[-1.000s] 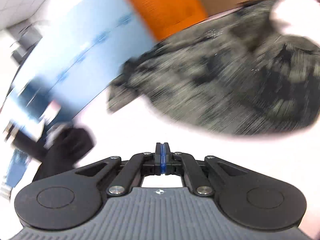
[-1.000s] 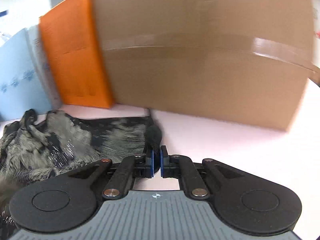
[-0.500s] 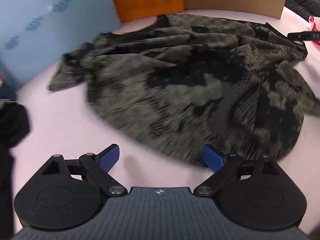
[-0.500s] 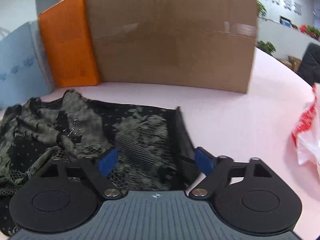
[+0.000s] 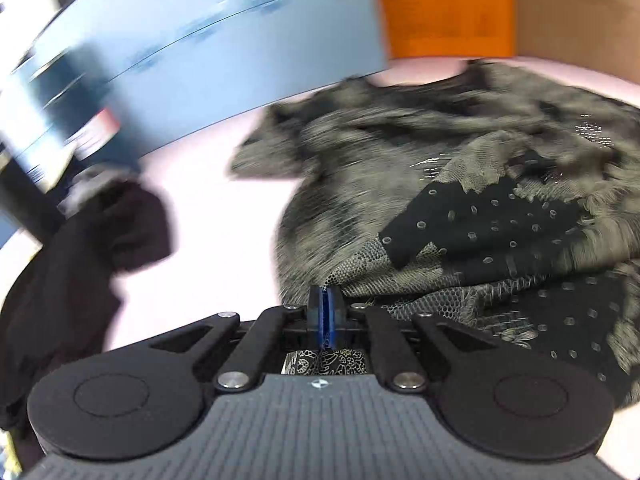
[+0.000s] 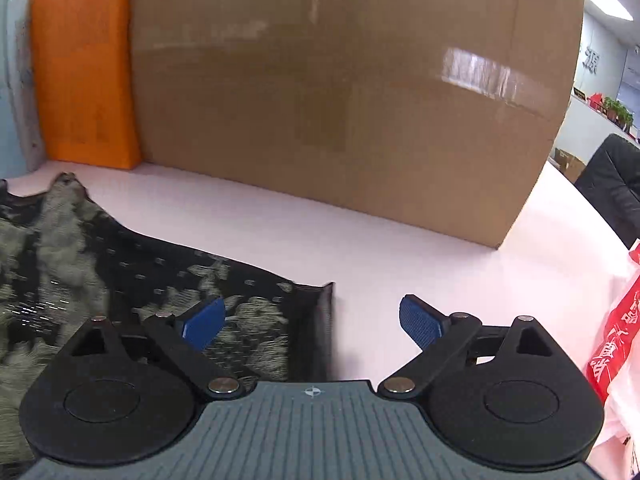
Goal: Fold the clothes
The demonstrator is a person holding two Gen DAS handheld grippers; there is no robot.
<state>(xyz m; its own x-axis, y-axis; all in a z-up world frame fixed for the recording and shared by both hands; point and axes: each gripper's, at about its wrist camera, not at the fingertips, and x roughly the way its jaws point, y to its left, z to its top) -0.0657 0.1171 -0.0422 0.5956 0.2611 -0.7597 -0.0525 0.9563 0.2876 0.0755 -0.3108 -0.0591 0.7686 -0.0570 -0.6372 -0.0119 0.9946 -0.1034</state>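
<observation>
A black and olive patterned lace garment (image 5: 460, 184) lies crumpled on the pale pink table (image 5: 224, 240). My left gripper (image 5: 325, 312) is shut on the garment's near hem, and fabric shows under the closed blue pads. In the right wrist view the garment's black-trimmed edge (image 6: 316, 320) lies flat between the fingers. My right gripper (image 6: 312, 320) is open and low over that edge, its left pad (image 6: 202, 322) over the fabric, its right pad (image 6: 422, 322) over bare table.
A large cardboard box (image 6: 340, 100), an orange box (image 6: 80, 68) and a blue panel (image 5: 208, 52) stand along the table's back. A black garment (image 5: 80, 264) lies at the left. A red and white plastic bag (image 6: 616, 344) lies at the right.
My left gripper moved in and shut on the garment's near hem. My right gripper opened half a second earlier, stays open and has shifted right along the edge.
</observation>
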